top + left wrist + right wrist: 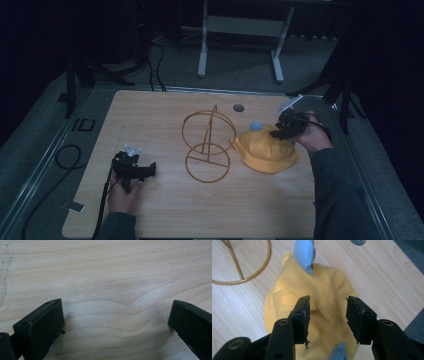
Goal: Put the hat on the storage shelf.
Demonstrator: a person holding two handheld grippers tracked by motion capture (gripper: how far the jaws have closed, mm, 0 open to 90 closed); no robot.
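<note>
- The pale wooden surface (165, 210) lies bare along its near edge.
- The left claw (149, 171) rests there, jaws spread wide, empty.
- The right claw (328, 315) hovers part-open over the soft yellow fabric bucket hat (329, 297), beside the gold wire ring stand (207, 145).

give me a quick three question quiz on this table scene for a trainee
1. True or false: the right gripper has its fingers open over the soft yellow fabric hat.
2. What lies under the left gripper? A) yellow hat B) bare light wooden tabletop C) a book
3. Fill in: the gold wire stand made of hoops sits to the ____ of the hat in the high view.

Key: 1 true; 2 B; 3 left
</note>
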